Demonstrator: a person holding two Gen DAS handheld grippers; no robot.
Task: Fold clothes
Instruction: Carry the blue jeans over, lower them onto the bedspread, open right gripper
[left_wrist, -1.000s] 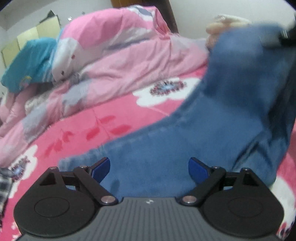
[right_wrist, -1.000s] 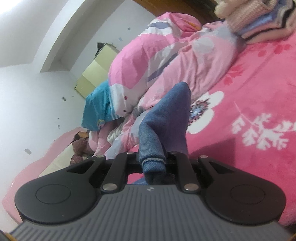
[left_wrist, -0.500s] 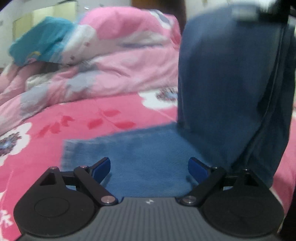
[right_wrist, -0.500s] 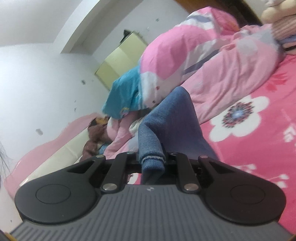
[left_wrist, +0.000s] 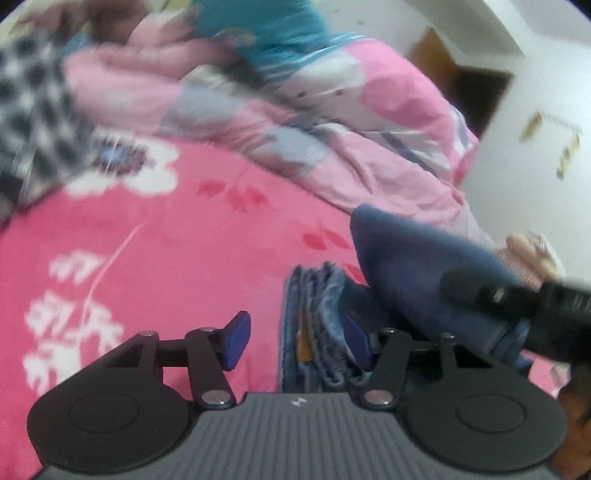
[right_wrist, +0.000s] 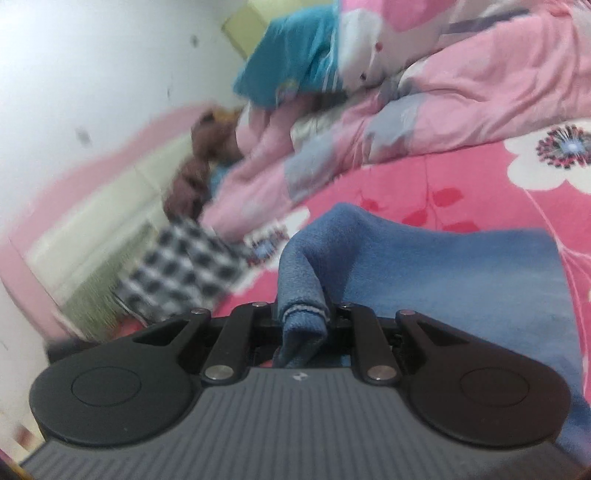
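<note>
A bed with a pink flowered sheet (left_wrist: 155, 236) carries everything. Left of the jeans (right_wrist: 443, 273) lies a checked cloth (right_wrist: 184, 273); behind, a pink quilt (left_wrist: 332, 122). Left tongs (left_wrist: 295, 341) are closing around the jeans' folded edge; right tongs (right_wrist: 304, 325) pinch their hem. No writing is legible.

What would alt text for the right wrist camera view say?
The right gripper, jaws shut, pinches a bunched edge of blue jeans that trail across a pink floral bedsheet. Behind lie a rumpled pink quilt, a checked garment and a teal cloth.
</note>
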